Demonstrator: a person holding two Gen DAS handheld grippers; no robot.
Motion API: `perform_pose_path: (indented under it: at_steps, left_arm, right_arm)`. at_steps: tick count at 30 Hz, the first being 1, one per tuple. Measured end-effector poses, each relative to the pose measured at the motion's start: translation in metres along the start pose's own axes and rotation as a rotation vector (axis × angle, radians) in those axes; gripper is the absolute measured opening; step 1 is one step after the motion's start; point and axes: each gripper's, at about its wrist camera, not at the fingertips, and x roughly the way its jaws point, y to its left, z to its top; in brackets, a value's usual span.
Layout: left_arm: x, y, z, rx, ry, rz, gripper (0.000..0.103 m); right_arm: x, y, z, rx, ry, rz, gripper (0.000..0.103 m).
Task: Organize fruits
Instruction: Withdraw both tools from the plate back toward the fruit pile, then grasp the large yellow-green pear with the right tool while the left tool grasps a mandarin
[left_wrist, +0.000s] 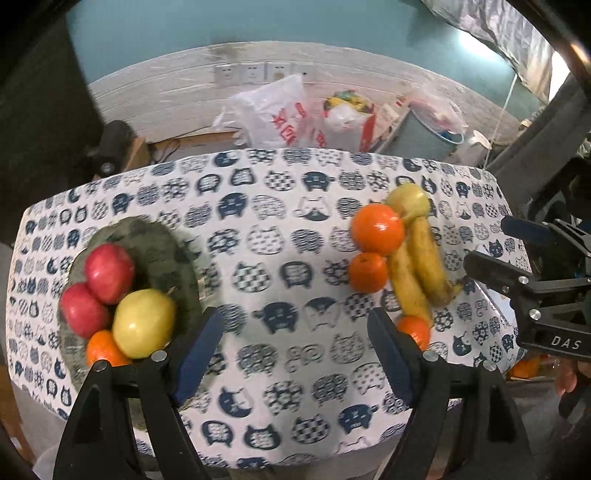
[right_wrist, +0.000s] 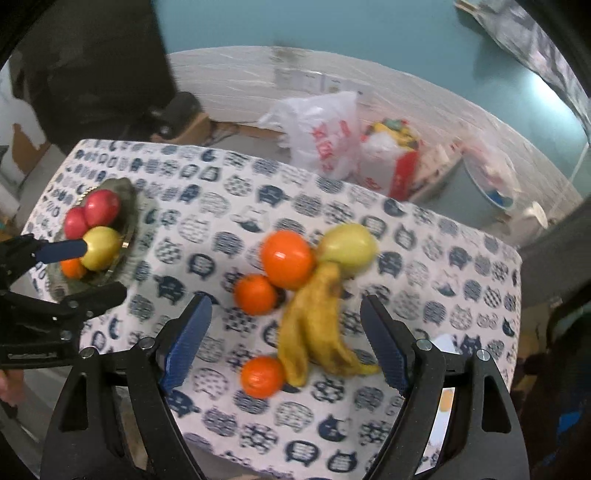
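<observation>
Both tools were held above the table (left_wrist: 295, 266), which was covered in a white cloth printed with navy cats. The left tool (left_wrist: 295, 354) stood wide open, gripping nothing, over bare cloth between the two groups of fruit. The right tool (right_wrist: 286, 339) was likewise spread wide and empty, its blue-padded fingers (right_wrist: 186, 341) on either side of the bananas (right_wrist: 317, 332) but above them, not touching. On the left side of the table a dark green dish (left_wrist: 162, 251) held two red apples (left_wrist: 109, 273), a yellow apple (left_wrist: 144, 323) and a small orange (left_wrist: 103, 350). On the right side, loose on the cloth, lay the bananas, with a yellow-green pear (right_wrist: 349, 245) at their far end, a large orange (right_wrist: 288, 258) touching a smaller orange (right_wrist: 255, 294), and a third orange (right_wrist: 262, 376) by the bananas' near end. Plastic bags (left_wrist: 273, 114) sat on the floor beyond the table.
</observation>
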Motion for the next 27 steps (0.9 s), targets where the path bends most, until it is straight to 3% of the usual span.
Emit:
perform_pose_path:
  at_steps: [8,14,27]
  left_arm:
    - [0.043,-0.031,0.023,0.058,0.072,0.004,0.082]
    - [0.069,-0.030,0.044,0.047,0.078,0.025,0.082]
    - [0.104,-0.011,0.079,-0.079,0.100,-0.031,0.082]
  right_arm:
    - [0.024,-0.047,0.002,0.033,0.095,-0.032,0.082]
    - [0.058,-0.078,0.015,0.126,0.180,0.014,0.082]
    - [0.134,-0.110,0.054,0.314,0.255,0.103,0.083]
